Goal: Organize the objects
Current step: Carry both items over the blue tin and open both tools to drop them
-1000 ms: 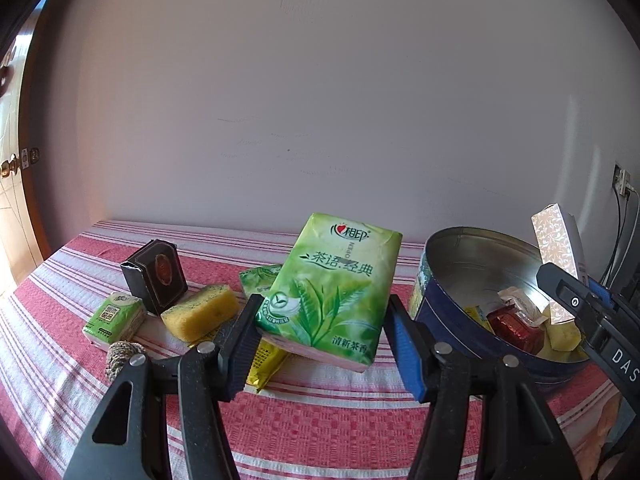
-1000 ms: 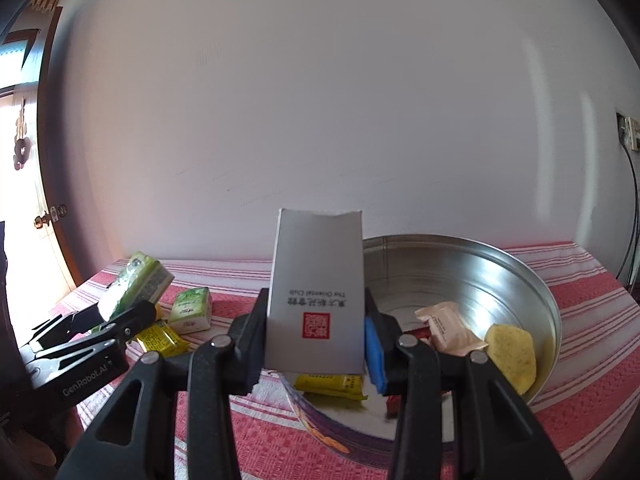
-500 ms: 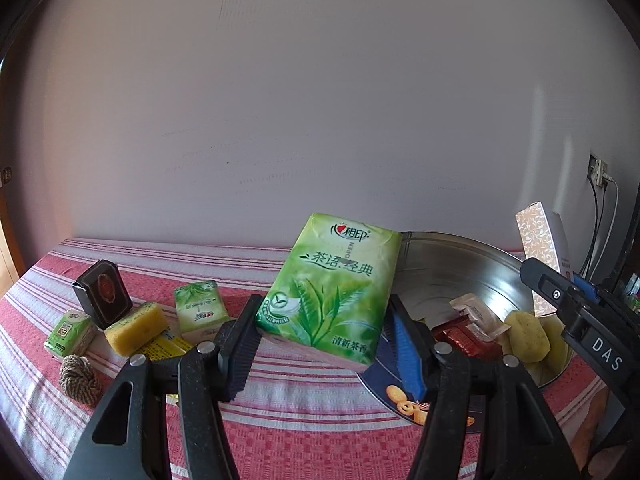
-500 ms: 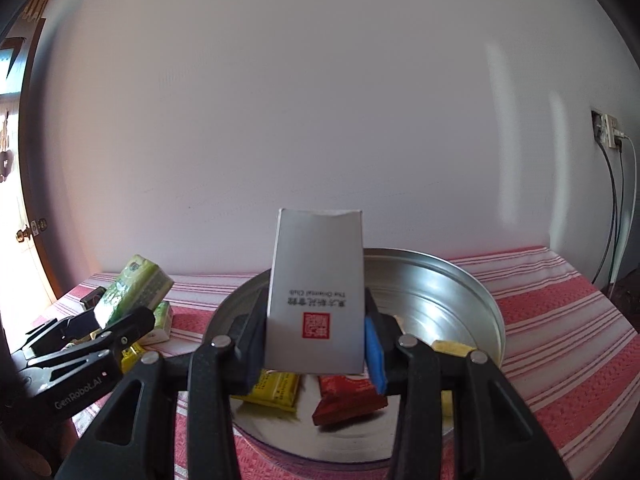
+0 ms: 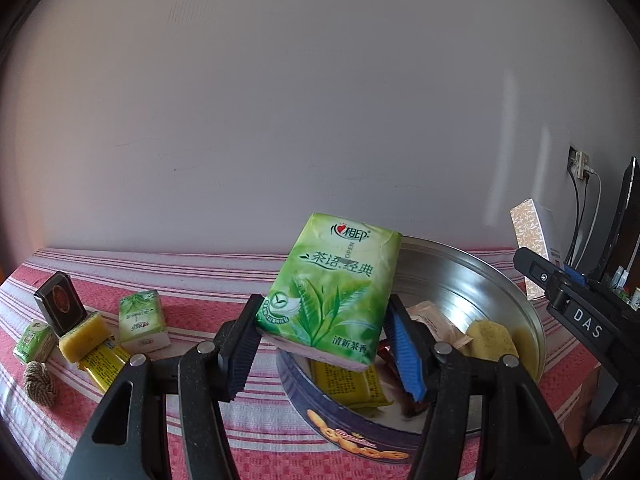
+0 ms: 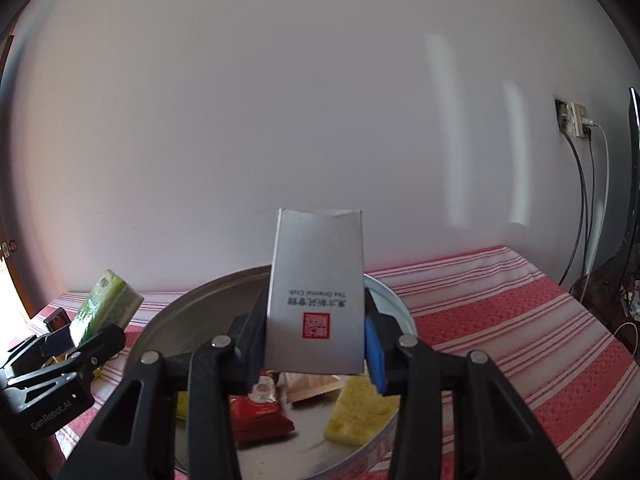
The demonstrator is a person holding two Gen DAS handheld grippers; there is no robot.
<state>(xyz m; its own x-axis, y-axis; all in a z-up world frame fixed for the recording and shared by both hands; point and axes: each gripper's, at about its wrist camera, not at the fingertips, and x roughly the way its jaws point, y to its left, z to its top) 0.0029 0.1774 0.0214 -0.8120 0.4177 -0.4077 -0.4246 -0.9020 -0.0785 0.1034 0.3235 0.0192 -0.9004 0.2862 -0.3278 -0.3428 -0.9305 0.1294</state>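
My left gripper (image 5: 326,344) is shut on a green tissue pack (image 5: 330,286) and holds it over the near left rim of a round blue cookie tin (image 5: 500,292). My right gripper (image 6: 316,346) is shut on a white box with a red seal (image 6: 316,292) and holds it above the tin (image 6: 192,300). The tin holds a yellow packet (image 5: 348,386), a red packet (image 6: 256,410), a beige sachet (image 5: 434,322) and a yellow sponge (image 6: 360,408). The other gripper's pack also shows in the right wrist view (image 6: 108,306).
On the striped red cloth (image 5: 192,280) left of the tin lie a small green pack (image 5: 142,320), a black box (image 5: 60,304), a yellow sponge (image 5: 84,336), a yellow packet (image 5: 102,364), a tiny green pack (image 5: 34,340) and a rope knot (image 5: 38,378). Cables hang at the right wall (image 6: 580,184).
Both grippers have moved right with their loads. The tissue pack went from beside the tin to over its near left rim; the white box now hangs over the tin's inside.
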